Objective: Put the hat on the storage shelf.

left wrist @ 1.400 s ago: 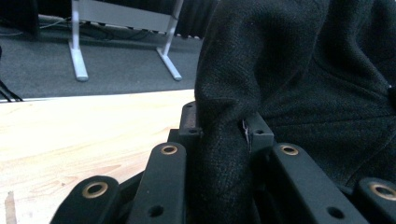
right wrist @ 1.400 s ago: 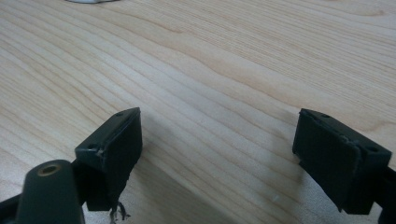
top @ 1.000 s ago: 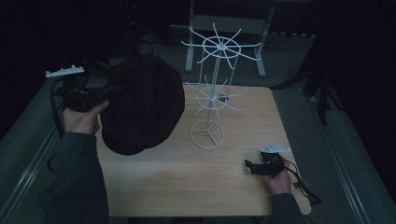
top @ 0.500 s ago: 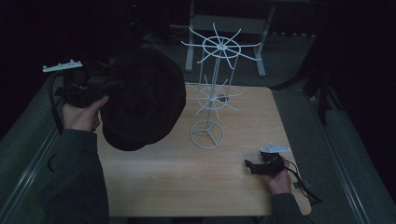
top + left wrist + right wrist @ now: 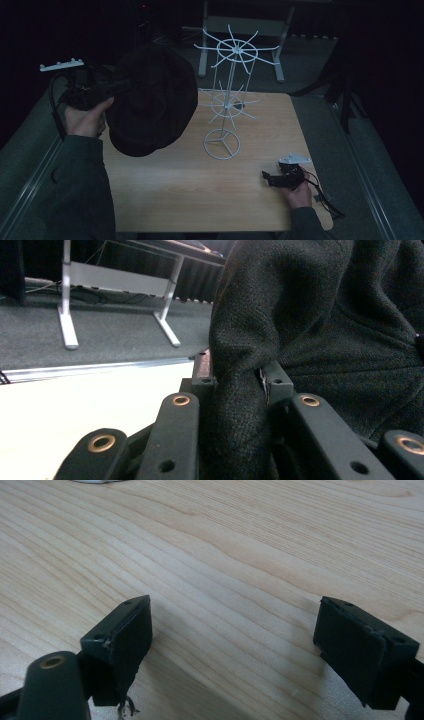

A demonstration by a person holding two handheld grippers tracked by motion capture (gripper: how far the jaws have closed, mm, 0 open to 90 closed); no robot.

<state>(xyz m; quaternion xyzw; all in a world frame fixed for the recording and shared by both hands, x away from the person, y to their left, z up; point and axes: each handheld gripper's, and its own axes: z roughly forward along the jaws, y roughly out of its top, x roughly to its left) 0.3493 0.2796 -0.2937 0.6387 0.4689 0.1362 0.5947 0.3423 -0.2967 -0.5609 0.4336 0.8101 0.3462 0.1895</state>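
Left tongs [image 5: 107, 90], raised over the tabletop's [image 5: 170, 190] far left corner, are clamped on a fold of a black cap [image 5: 150, 100]; the left gripper view shows the dark woven fabric [image 5: 240, 390] pinched between both jaws. The cap hangs clear of the tabletop, just left of a white wire display stand [image 5: 230, 100] whose ring base sits near the tabletop's centre. Right tongs [image 5: 235, 645] rest low at the near right corner, jaws wide apart over bare wood, nothing between them.
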